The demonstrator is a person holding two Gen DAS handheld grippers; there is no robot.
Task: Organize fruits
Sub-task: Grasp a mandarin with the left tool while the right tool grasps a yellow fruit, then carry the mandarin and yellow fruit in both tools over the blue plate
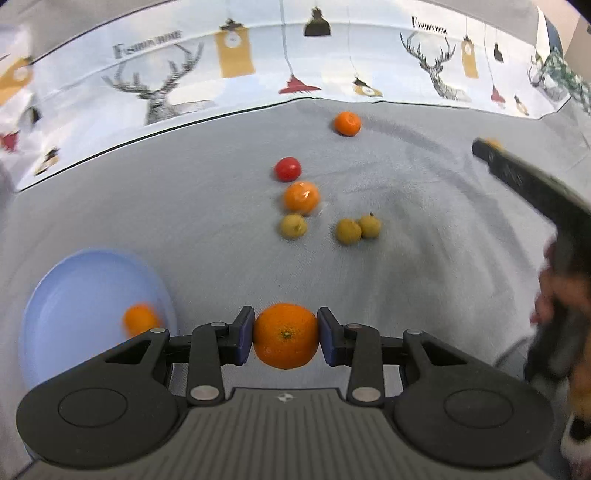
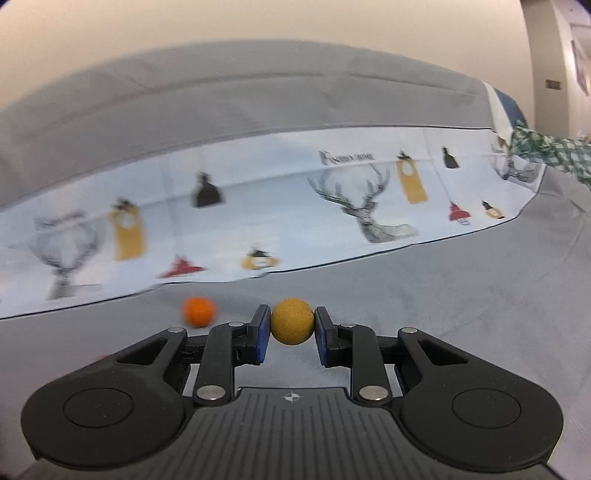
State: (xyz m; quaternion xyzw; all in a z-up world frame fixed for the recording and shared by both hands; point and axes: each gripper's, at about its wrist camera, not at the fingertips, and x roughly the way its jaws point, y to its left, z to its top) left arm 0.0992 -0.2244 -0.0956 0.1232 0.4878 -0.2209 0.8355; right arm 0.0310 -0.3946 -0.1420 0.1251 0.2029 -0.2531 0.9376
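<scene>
orange mandarin [image 1: 286,335] clamped between left fingers [image 1: 245,334]

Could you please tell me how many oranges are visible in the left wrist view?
4: one orange in the left gripper, one on the blue plate, one beside the red fruit, one far back. Others may be hidden.

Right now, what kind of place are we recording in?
Probably a home room, likely a bed or sofa: the fruit lies on a soft grey fabric surface, backed by a deer-and-lamp printed cloth, with a blue plate for sorting. A plain wall stands behind. No kitchen fixtures are visible.
</scene>
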